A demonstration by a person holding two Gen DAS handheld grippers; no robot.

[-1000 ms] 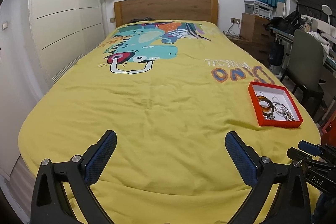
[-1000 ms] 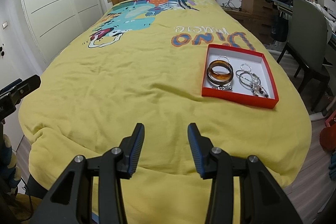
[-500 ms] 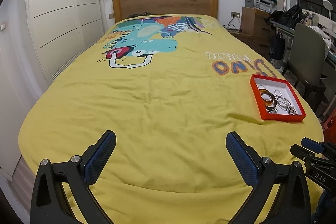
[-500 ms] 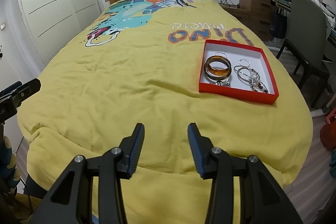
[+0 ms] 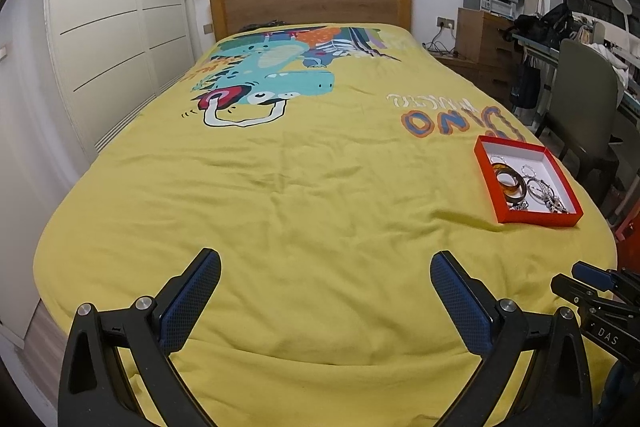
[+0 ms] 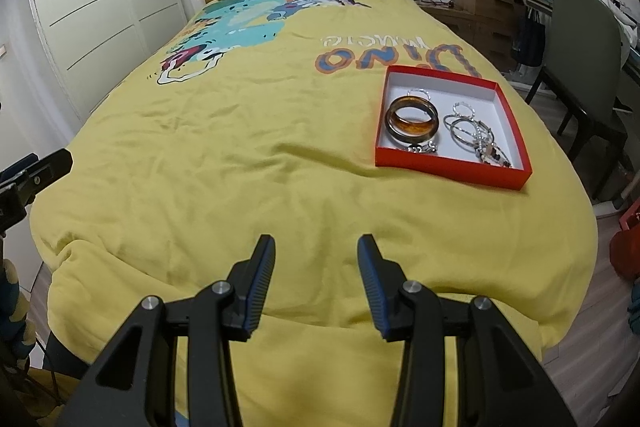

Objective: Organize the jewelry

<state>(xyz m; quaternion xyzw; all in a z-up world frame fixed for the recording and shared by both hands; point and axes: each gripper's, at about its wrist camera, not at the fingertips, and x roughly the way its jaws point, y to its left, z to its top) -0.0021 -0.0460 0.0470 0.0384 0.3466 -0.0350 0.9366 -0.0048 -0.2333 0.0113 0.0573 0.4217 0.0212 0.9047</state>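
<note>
A red box [image 6: 452, 173] with a white inside lies on the yellow bedspread, at the bed's right side; it also shows in the left wrist view [image 5: 538, 219]. In it lie an amber bangle [image 6: 412, 118], thin silver bangles [image 6: 464, 125] and a beaded bracelet [image 6: 494, 153]. My right gripper [image 6: 316, 247] is open and empty over the foot of the bed, short of the box and left of it. My left gripper [image 5: 325, 263] is wide open and empty over the foot of the bed, far left of the box.
The yellow dinosaur bedspread [image 5: 280, 167] covers the whole bed, with a wooden headboard [image 5: 312, 3] behind. White wardrobe doors [image 5: 104, 47] stand at the left. A green chair [image 6: 580, 39], a desk and a wooden cabinet [image 5: 484, 39] crowd the right side.
Both grippers have drawn slightly back and tilted; the box sits a little lower and nearer in the right wrist view. Neither gripper's opening has changed.
</note>
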